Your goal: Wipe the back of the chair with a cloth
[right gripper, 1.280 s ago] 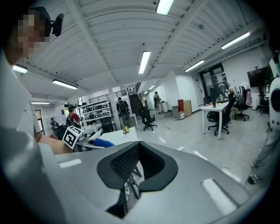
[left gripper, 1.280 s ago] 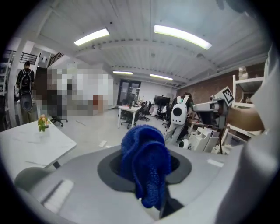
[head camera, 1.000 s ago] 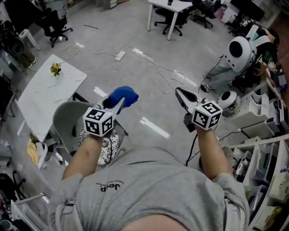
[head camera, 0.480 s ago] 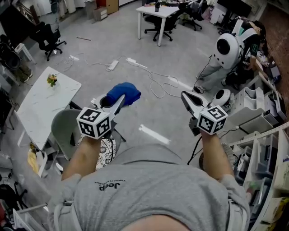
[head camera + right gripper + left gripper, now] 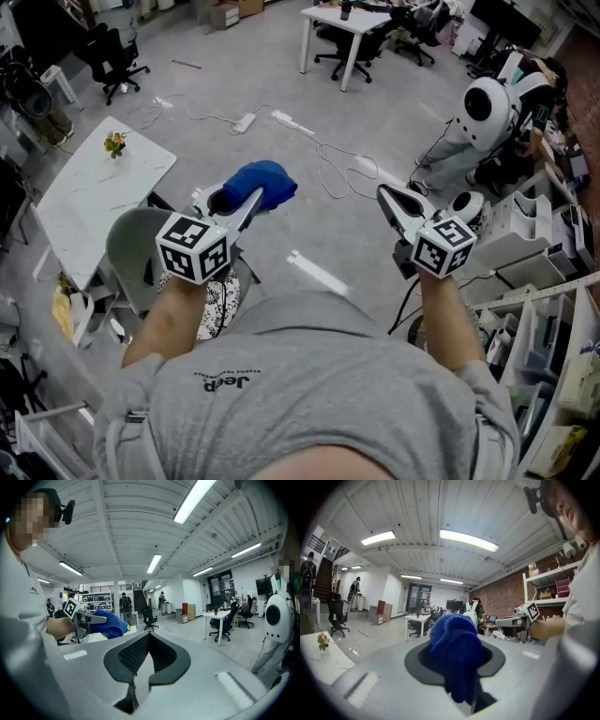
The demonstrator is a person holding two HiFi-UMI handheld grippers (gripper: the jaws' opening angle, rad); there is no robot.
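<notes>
The grey chair [image 5: 127, 248] lies mostly under the person's left forearm [image 5: 173, 314] and the marker cube [image 5: 194, 247], so its back is hard to make out. The left gripper [image 5: 246, 201] pinches the bunched blue cloth [image 5: 264, 181] in the air, clear of the chair, while the right gripper [image 5: 386, 195] has its jaws pressed together on nothing. The grey shirt [image 5: 309, 403] reads "Jeep".

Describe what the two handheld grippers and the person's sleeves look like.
Both the left gripper and right gripper have light grey bodies tapering to pointed jaws lined with black textured pads. Each carries a cube of black-and-white square markers. The person wears a grey short-sleeved T-shirt.
</notes>
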